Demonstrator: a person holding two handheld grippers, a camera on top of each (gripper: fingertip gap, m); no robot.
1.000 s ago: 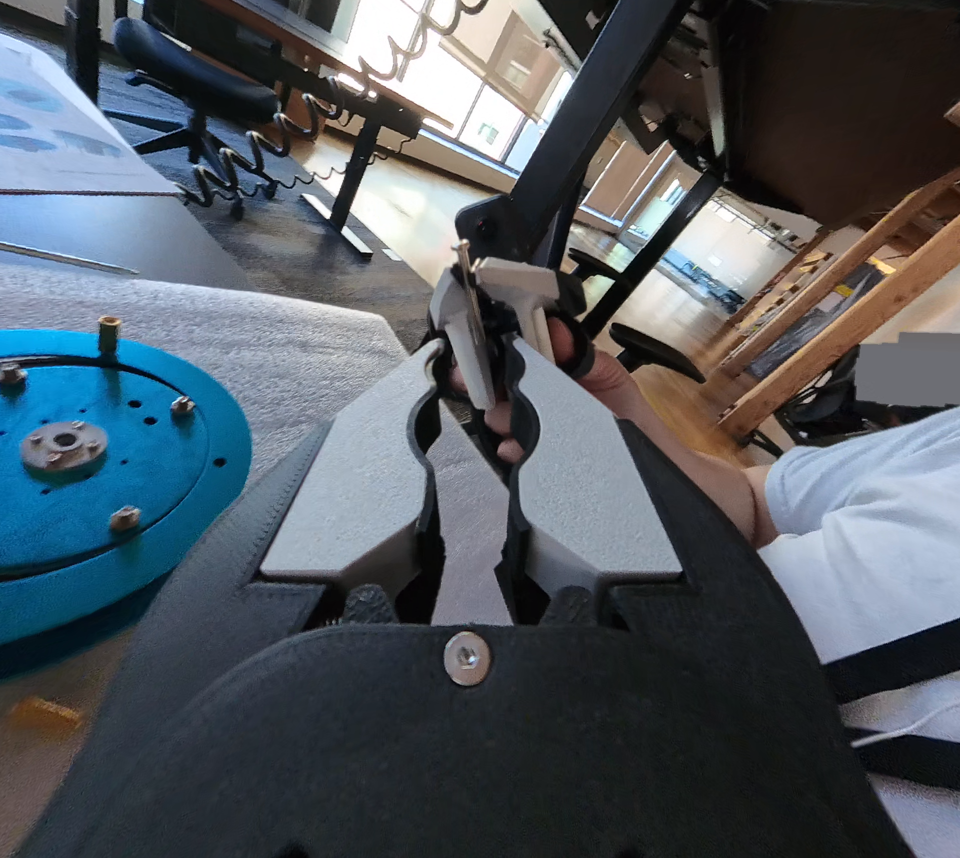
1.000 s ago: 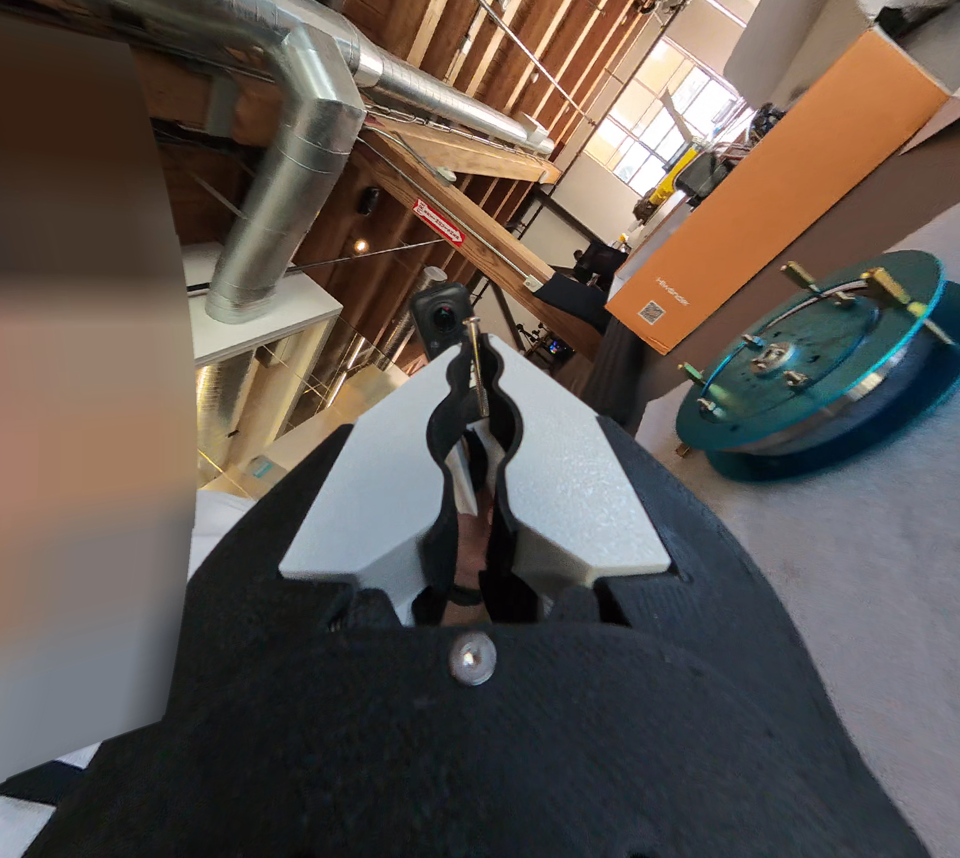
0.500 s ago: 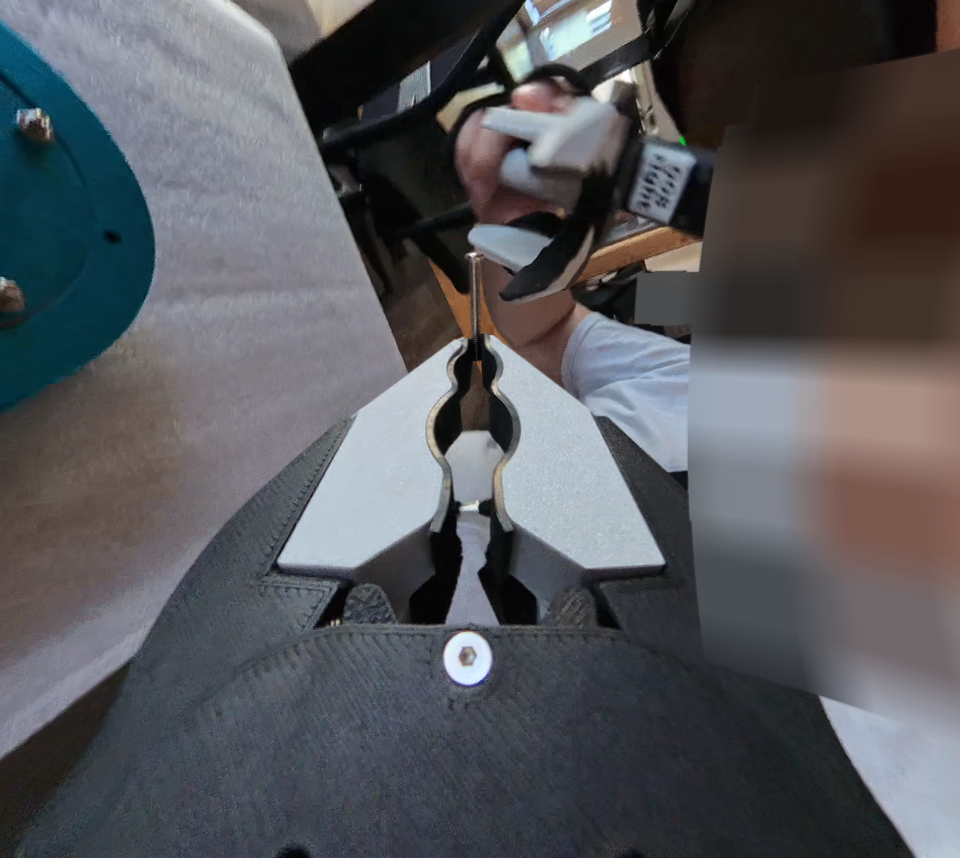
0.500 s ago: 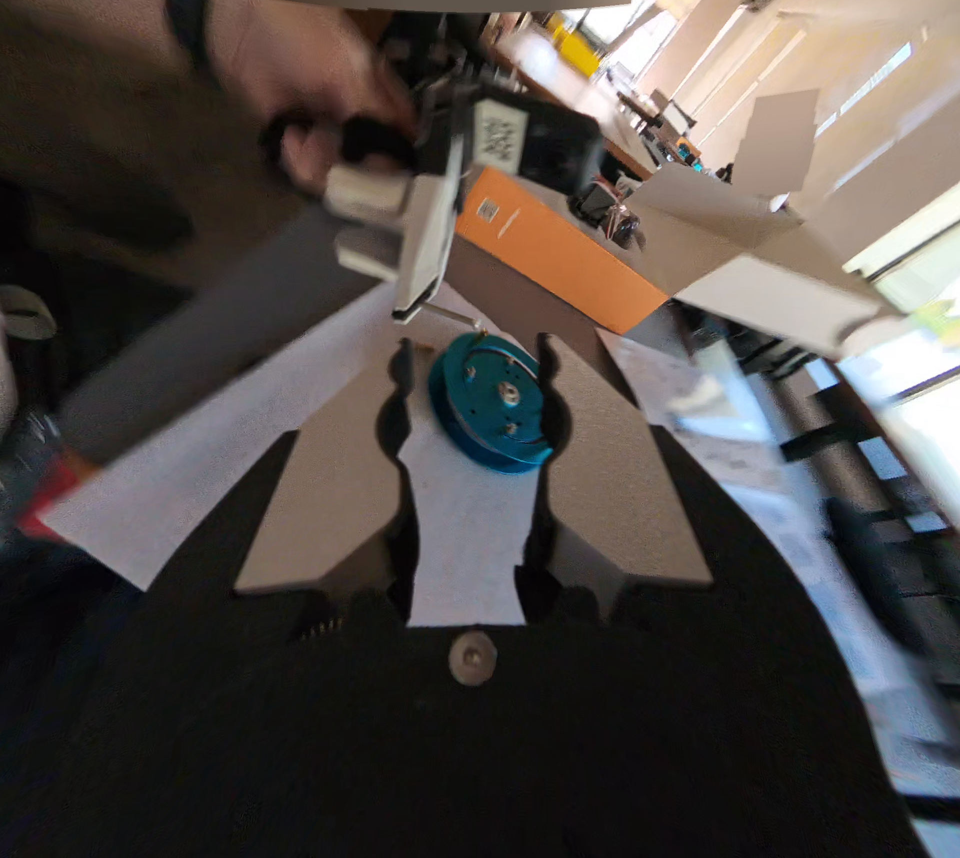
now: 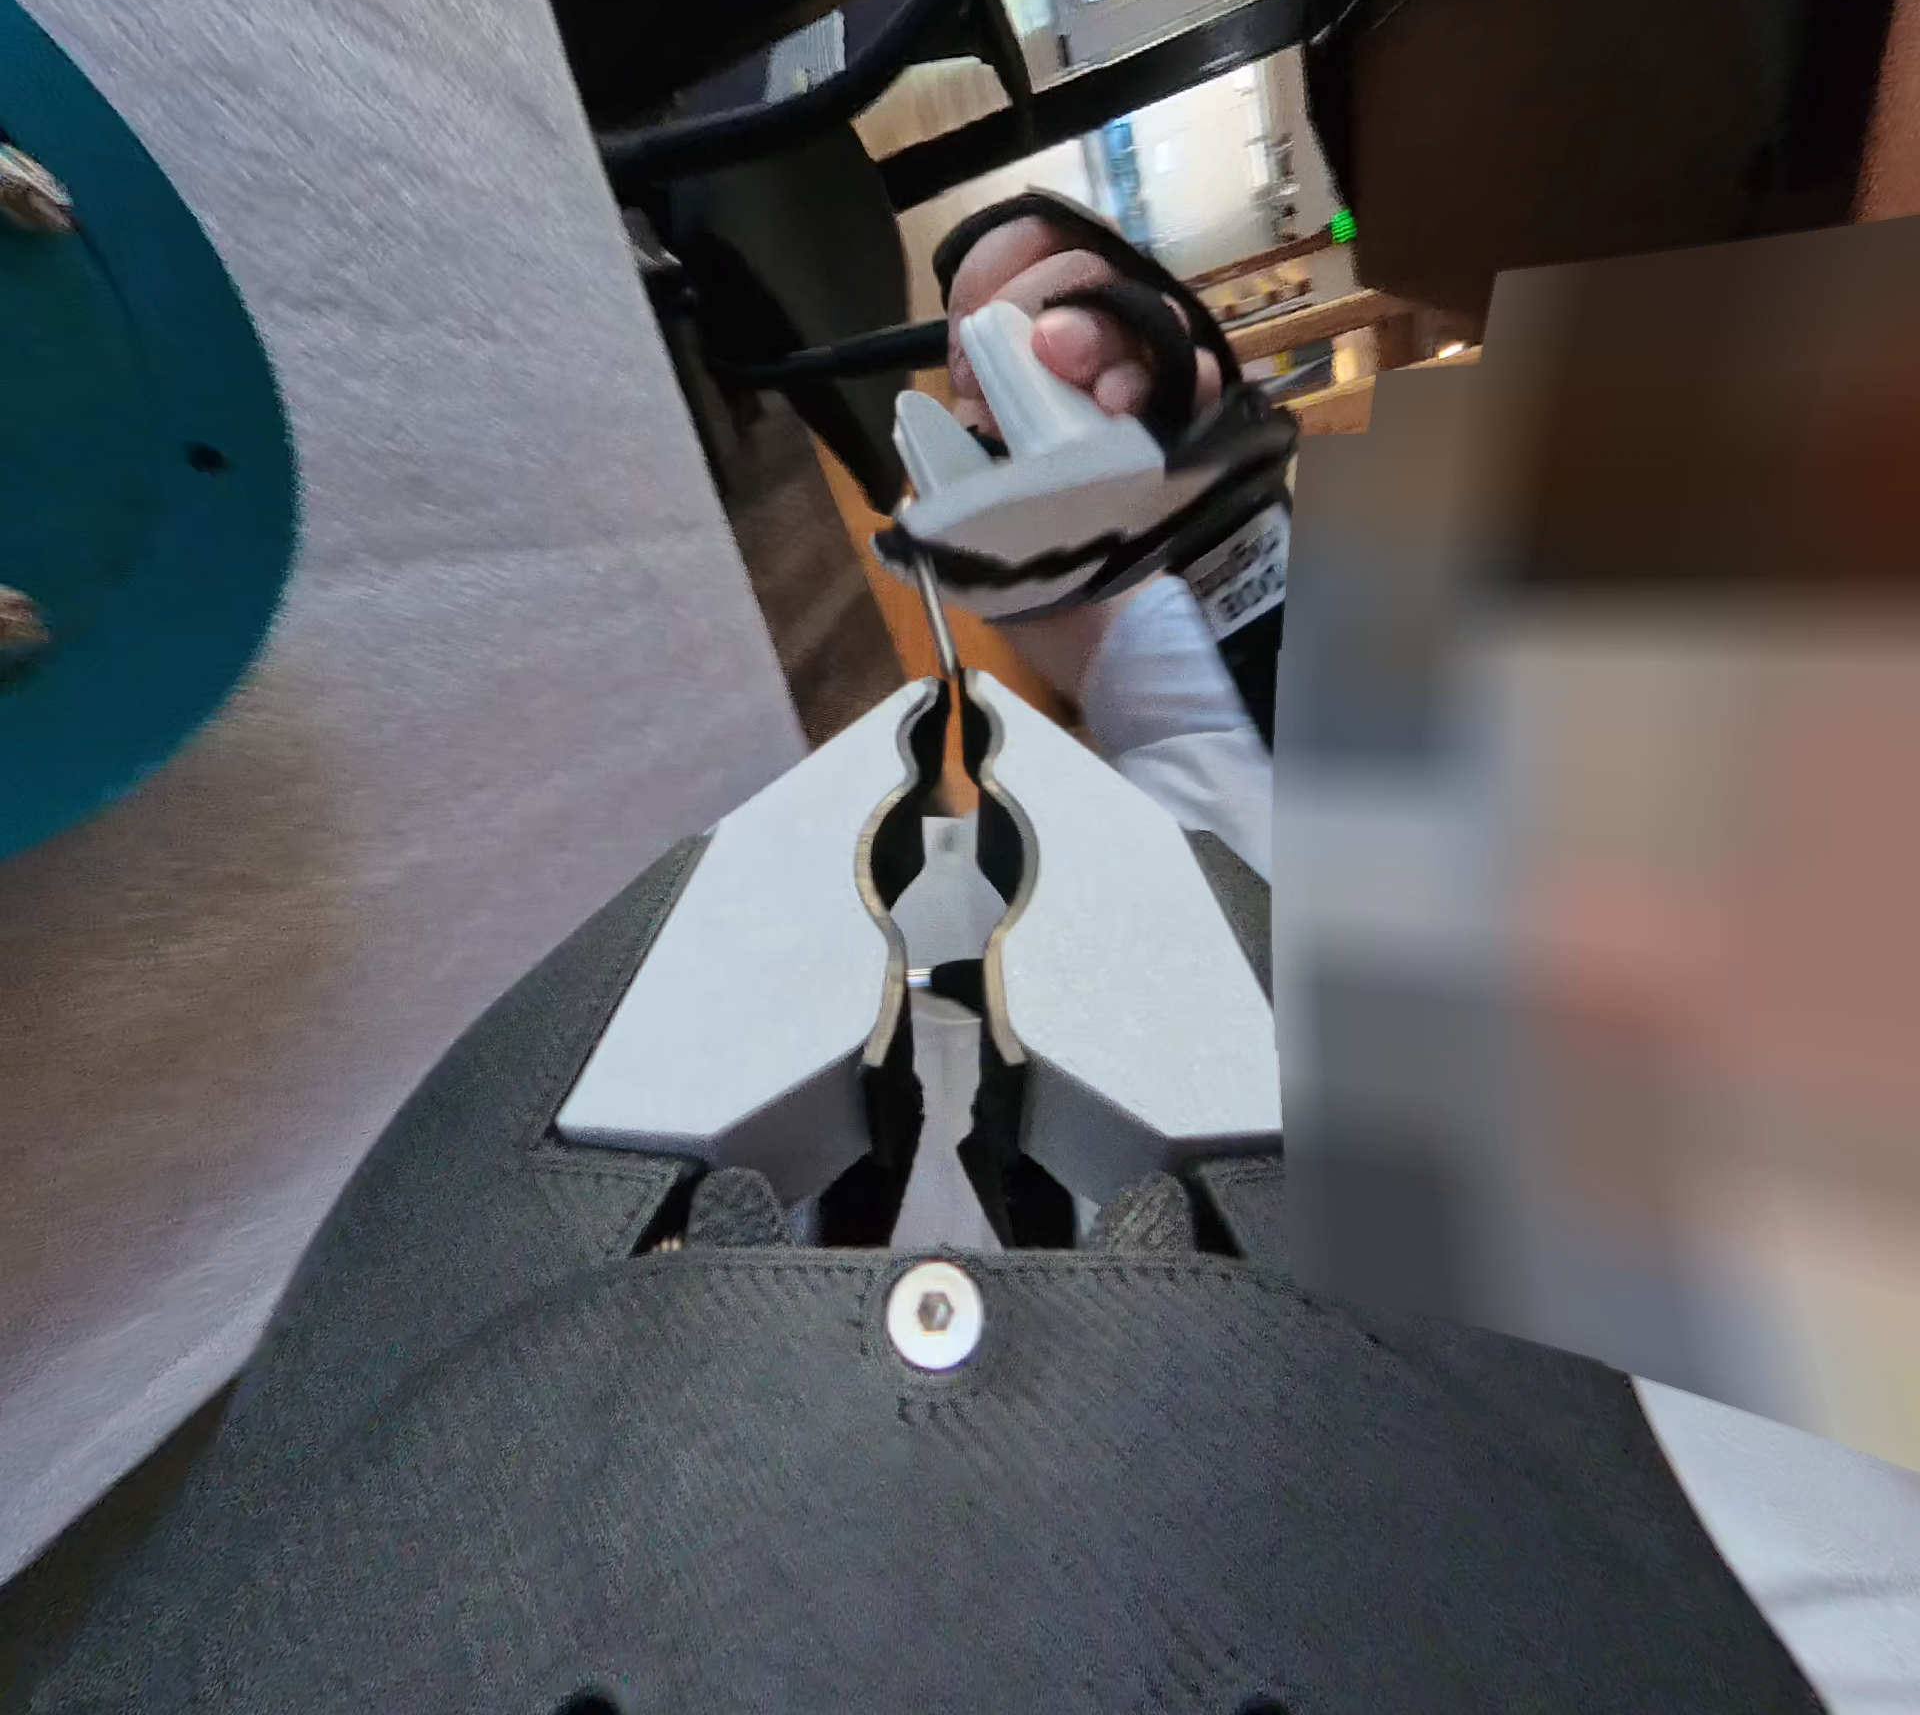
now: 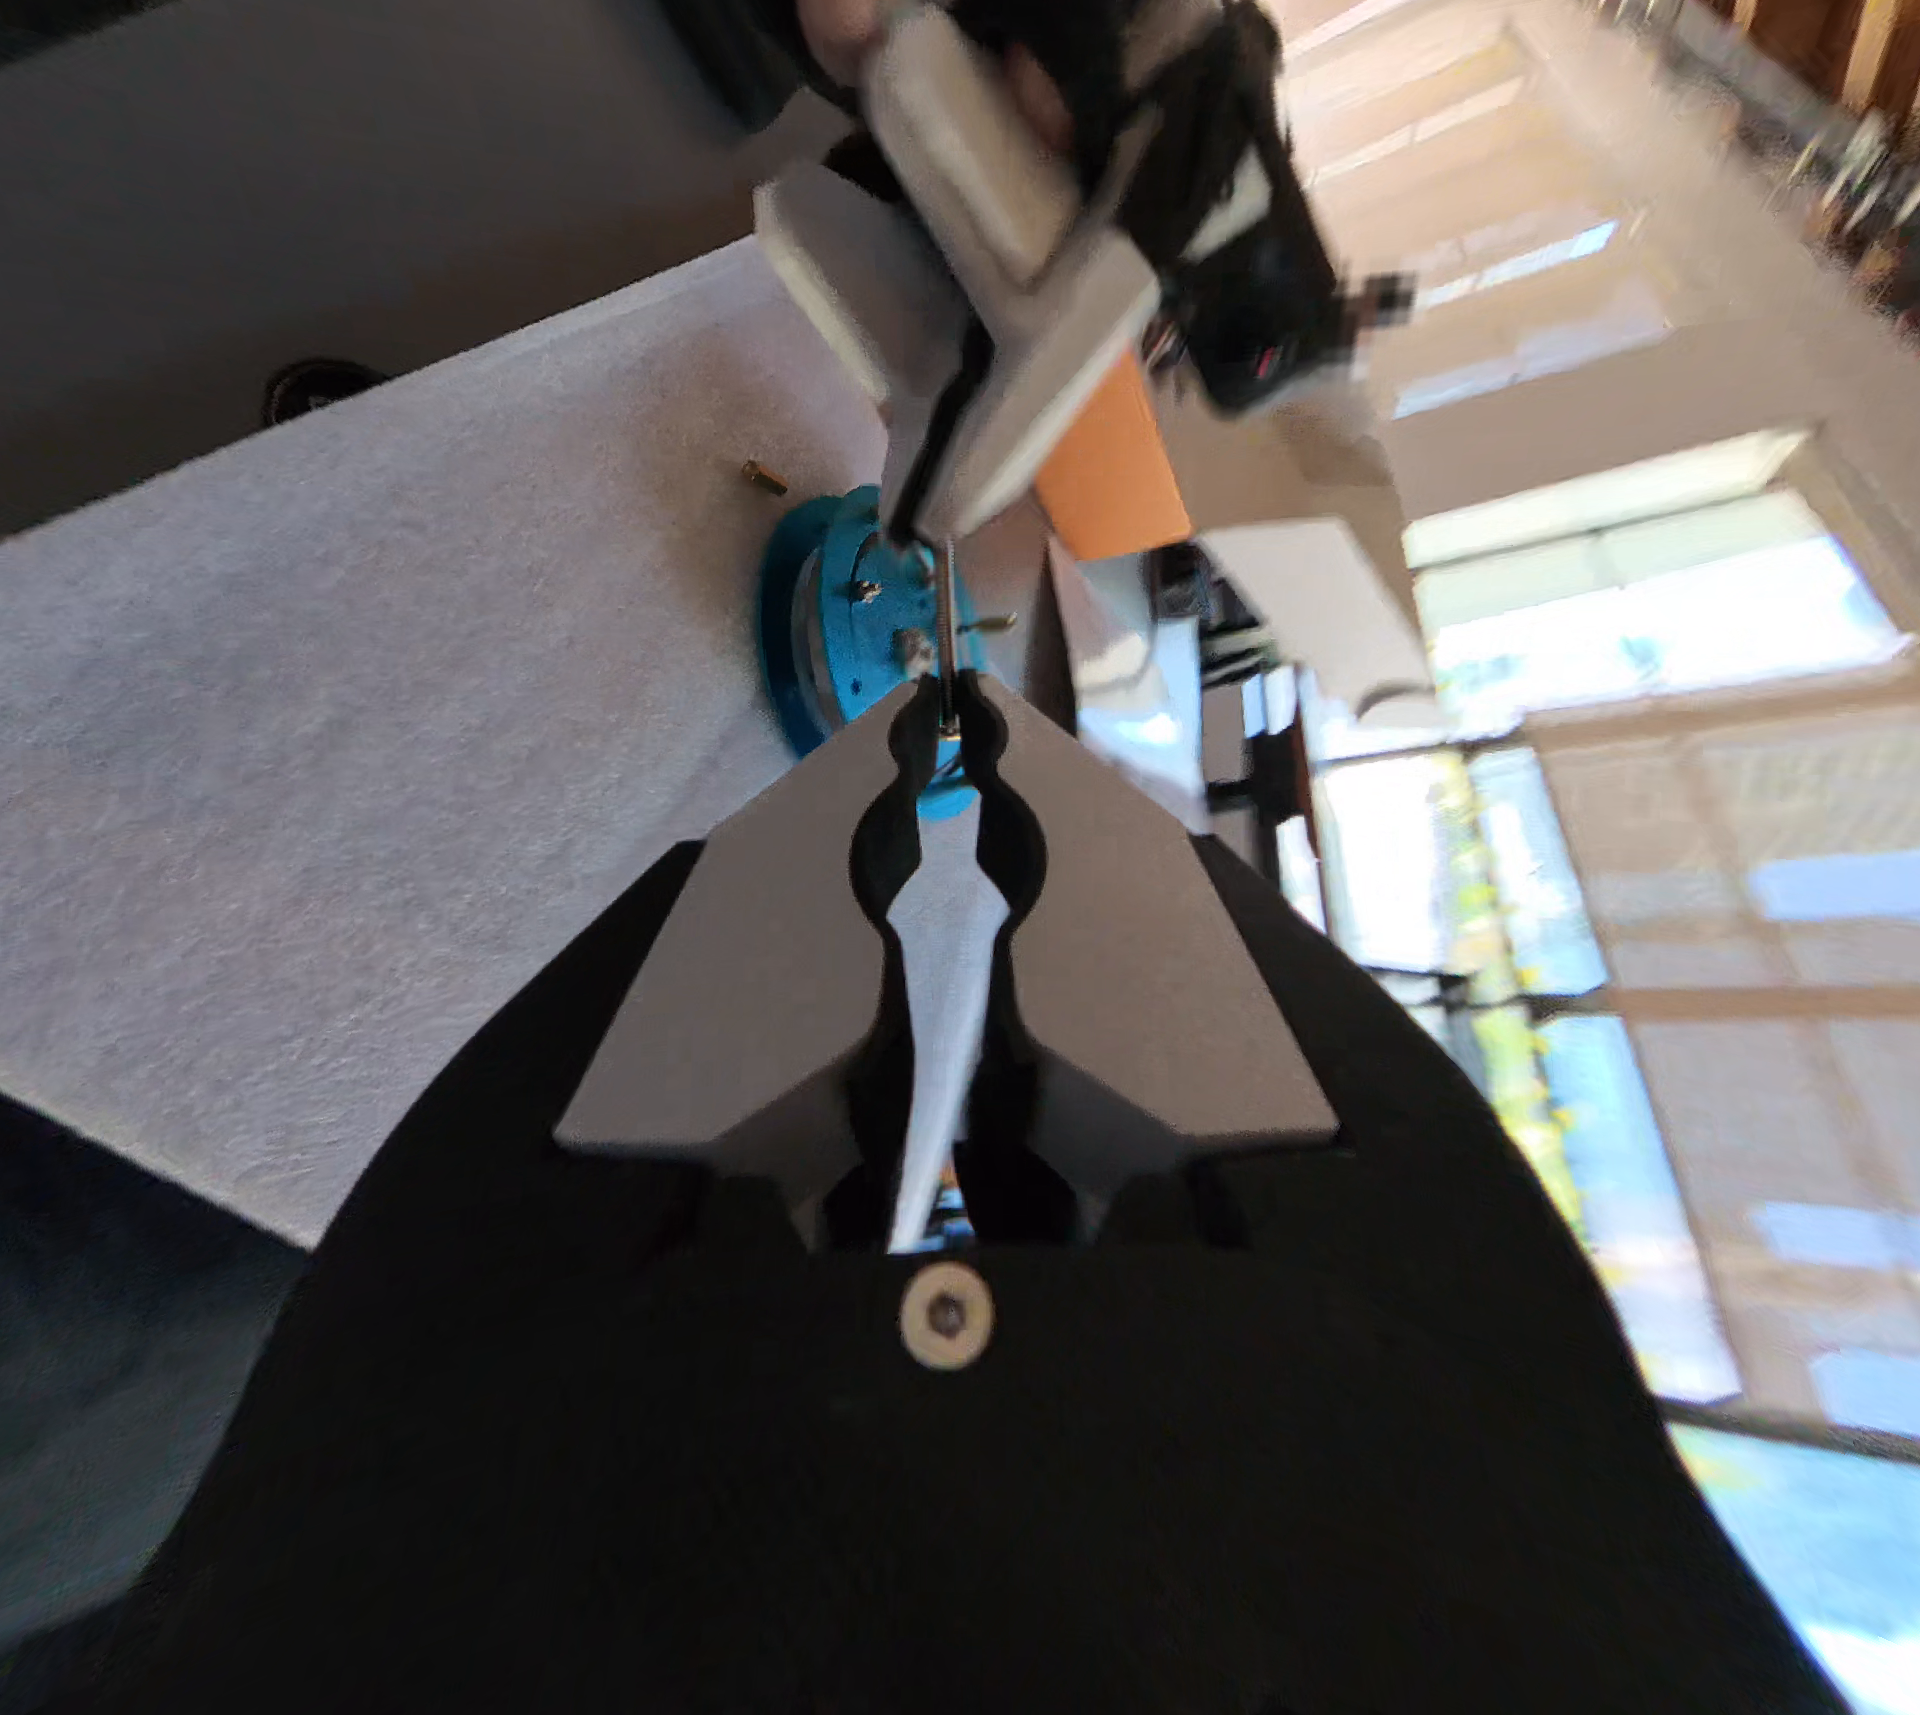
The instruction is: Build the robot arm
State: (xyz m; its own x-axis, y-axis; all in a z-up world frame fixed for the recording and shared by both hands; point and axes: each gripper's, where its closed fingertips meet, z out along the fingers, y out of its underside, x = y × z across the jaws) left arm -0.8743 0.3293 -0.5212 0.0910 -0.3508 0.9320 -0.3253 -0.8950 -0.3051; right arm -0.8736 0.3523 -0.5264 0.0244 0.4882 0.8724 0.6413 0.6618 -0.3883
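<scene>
Both tongs are up in the air, tip to tip, pinching the same thin metal screw from opposite ends. Left tongs are clamped on one end, right tongs on the other, so each shows up just past the other's tips, with a hand gripping the handle. Blue disc sits on the grey felt desk beyond the right tongs, and off to the left of the left ones.
</scene>
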